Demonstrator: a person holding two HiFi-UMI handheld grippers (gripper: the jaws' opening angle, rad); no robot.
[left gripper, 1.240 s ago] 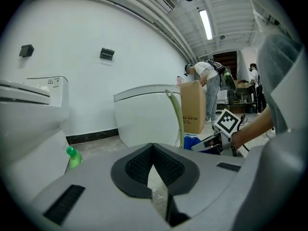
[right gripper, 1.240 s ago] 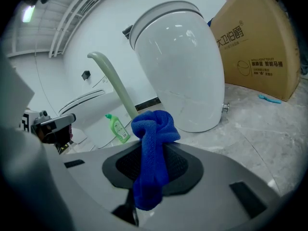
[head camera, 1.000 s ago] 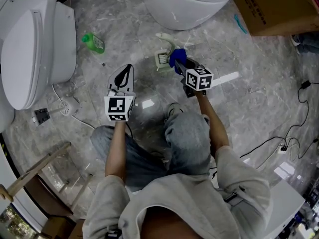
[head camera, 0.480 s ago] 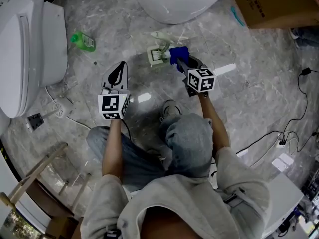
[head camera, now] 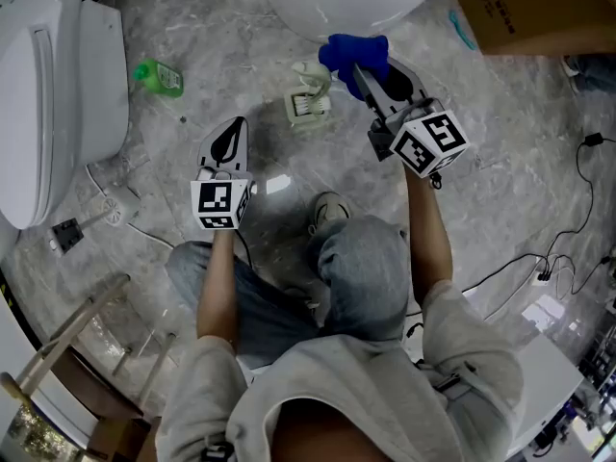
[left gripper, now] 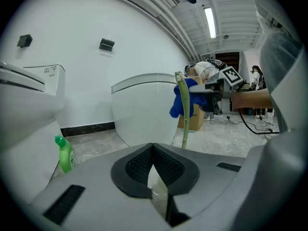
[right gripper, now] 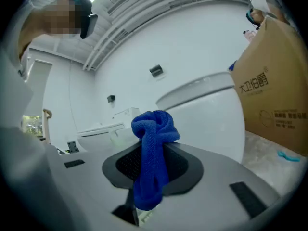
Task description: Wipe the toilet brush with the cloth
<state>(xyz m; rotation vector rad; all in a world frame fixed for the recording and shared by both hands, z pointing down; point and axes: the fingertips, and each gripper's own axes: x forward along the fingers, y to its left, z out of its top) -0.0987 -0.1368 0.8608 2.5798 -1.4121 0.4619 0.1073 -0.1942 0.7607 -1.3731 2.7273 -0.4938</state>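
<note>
My left claw is shut on nothing, low at frame centre. My right claw pinches the crumpled blue terry cloth. Further out, the pale green plastic toilet brush stands upright, with the cloth just beside its handle top. Nothing steadies it, so I judge a sideways wipe could topple it. Beyond, at the right edge, the brown cardboard box carries Chinese print I cannot read with certainty.

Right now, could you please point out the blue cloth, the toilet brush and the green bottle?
blue cloth (head camera: 352,54): head view, its bunched middle.
toilet brush (left gripper: 185,131): left gripper view, its pale green handle.
green bottle (head camera: 160,78): head view, its body.
</note>
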